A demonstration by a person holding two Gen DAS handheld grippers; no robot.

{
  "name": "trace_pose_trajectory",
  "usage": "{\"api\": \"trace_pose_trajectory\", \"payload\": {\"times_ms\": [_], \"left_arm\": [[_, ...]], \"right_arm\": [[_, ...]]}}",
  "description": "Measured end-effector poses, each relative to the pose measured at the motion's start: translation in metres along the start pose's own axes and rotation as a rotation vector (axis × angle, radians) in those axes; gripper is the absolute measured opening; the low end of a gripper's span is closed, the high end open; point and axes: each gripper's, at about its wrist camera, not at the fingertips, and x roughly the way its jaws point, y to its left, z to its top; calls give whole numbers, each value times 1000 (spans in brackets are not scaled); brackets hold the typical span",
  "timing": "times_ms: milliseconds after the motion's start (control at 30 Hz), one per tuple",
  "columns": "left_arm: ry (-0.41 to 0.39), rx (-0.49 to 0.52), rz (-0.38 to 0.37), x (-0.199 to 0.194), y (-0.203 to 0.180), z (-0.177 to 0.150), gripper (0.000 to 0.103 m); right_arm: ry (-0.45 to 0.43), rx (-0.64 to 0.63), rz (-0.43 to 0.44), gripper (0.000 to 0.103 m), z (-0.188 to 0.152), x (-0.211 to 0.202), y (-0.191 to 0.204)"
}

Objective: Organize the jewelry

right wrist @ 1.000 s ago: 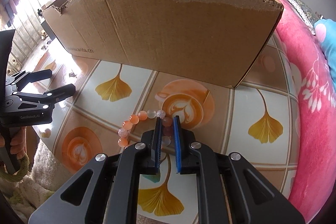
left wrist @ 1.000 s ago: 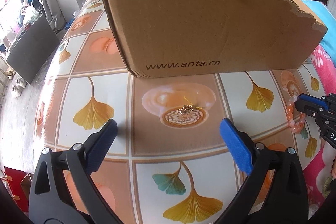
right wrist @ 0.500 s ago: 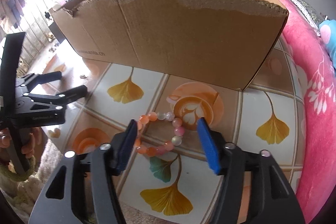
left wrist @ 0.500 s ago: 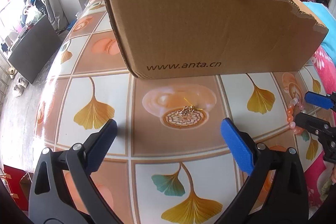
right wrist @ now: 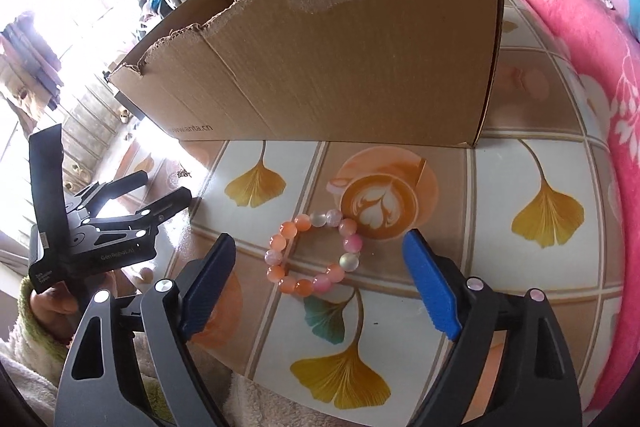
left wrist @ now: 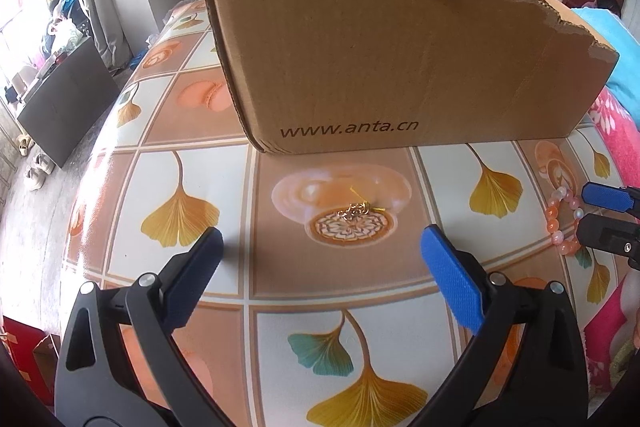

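Ginkgo-leaf tablecloth [left wrist: 344,283] under cardboard box [left wrist: 384,51], pink blanket [right wrist: 592,75] alongside.

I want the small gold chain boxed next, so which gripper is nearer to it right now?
Left. The left gripper is open just short of the gold chain, which lies ahead between its fingers. The right gripper is off to the side, open around the beaded bracelet.

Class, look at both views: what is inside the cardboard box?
Only the bare inner faces of the far walls of the cardboard box show above its torn front edge. Its floor is hidden by the front wall, so any contents cannot be seen.
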Motion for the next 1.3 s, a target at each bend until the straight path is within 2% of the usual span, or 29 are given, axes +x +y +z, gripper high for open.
{"api": "trace_pose_trajectory", "payload": {"times_ms": [100,267,333,367,467,667,967,1300], "left_arm": [[9,19,-15,-2,-1,2,96],[-87,80,1,-18,-2,5,94],[-100,113,13,-21,-6,7,84],[-95,139,9,-20,-9,8,74],[-75,171,-15,-18,-14,9,60],[-36,231,-54,-10,-25,9,38],[-19,230,-91,-9,-27,10,20],[-18,238,-130,-8,-32,13,2]], "right_arm": [[-7,4,17,84,-1,2,0],[-11,-10,17,84,-3,1,2],[-12,-23,8,84,-5,-3,1],[-13,-32,2,84,-6,-3,2],[-16,-51,-12,84,-6,-1,5],[-18,-61,-12,84,-6,0,8],[-38,-27,-1,84,-8,-8,-1],[-60,-69,-21,76,-13,-27,5]]}}
